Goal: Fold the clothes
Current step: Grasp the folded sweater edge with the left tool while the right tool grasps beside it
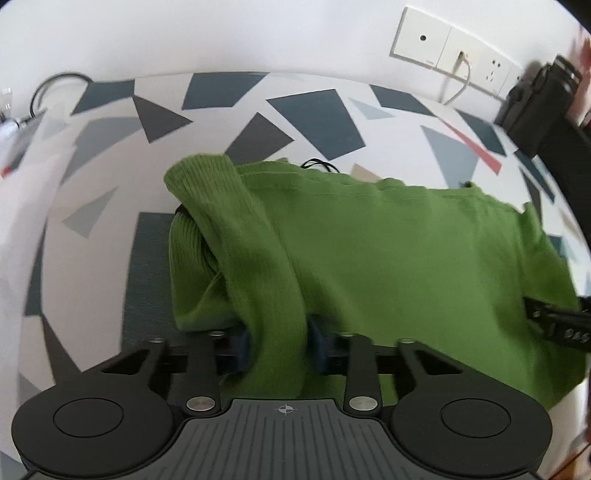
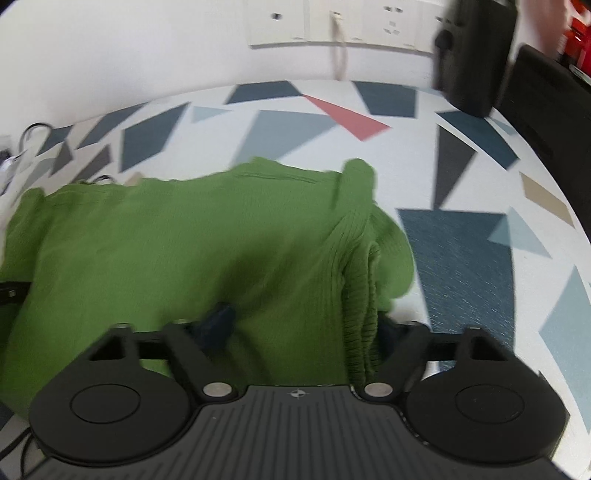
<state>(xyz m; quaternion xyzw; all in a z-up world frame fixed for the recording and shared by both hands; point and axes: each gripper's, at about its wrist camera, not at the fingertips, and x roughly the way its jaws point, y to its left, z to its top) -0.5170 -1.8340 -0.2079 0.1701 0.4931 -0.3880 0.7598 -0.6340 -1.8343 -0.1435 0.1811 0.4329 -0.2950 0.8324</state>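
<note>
Green sweater gripped at both ends over the patterned table.
A bunched fold at its 9 o'clock side was clamped by the left claw; the ribbed edge at 3 o'clock was pinched by the right claw.

the setting is an indoor room, of a home or office type; the frames do not settle which. a table covered with a white cloth printed with grey, blue and red angular shapes stands against a plain white wall, which carries a row of white socket plates with a pale cable plugged in. a black box-shaped device stands at the table's far right, and a loop of dark cable lies at its far left edge.
</note>
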